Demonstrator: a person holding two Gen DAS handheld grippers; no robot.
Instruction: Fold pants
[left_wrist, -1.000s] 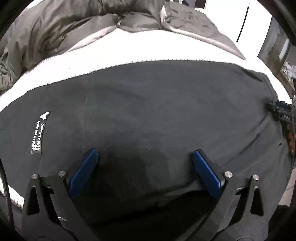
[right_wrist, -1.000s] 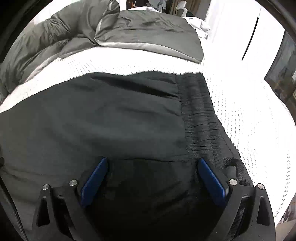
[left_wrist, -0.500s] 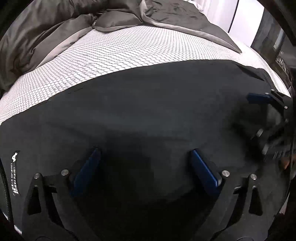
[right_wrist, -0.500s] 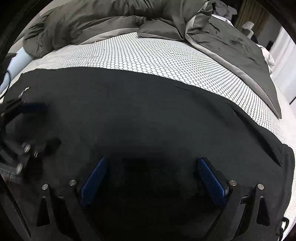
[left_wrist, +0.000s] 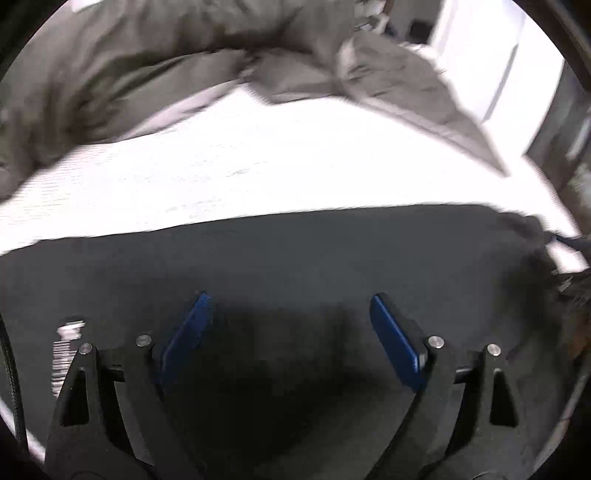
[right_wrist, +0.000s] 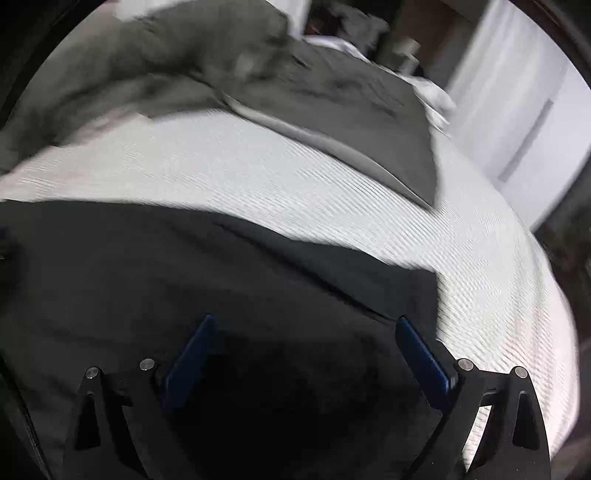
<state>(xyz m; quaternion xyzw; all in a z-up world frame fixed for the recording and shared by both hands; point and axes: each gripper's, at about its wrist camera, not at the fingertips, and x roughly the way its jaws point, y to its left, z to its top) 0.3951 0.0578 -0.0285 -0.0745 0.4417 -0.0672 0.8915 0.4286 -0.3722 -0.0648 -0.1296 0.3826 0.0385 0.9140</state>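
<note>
Pants (left_wrist: 295, 258) are spread flat across the near part of a white textured bedsheet (left_wrist: 258, 166), dark fabric filling the lower half of both views. The far edge of the cloth is seen as a long, nearly straight line against the sheet. In the right wrist view a corner of the pants (right_wrist: 424, 288) ends just beyond the right blue pad, with a diagonal seam or fold running toward it. A white printed label (left_wrist: 66, 350) is seen on the fabric at the lower left of the left wrist view.

Both tools are held over the cloth with jaws spread wide and nothing between the pads — the left gripper (left_wrist: 288, 332) above the middle of the pants, the right gripper (right_wrist: 306, 350) nearer the corner. Whether the fingertips touch the fabric cannot be told, since both pictures are blurred.

A crumpled grey duvet (right_wrist: 258, 74) is heaped at the far side of the bed, well apart from the pants. At the right edge of the left wrist view a dark blurred shape is seen — possibly the other tool.
</note>
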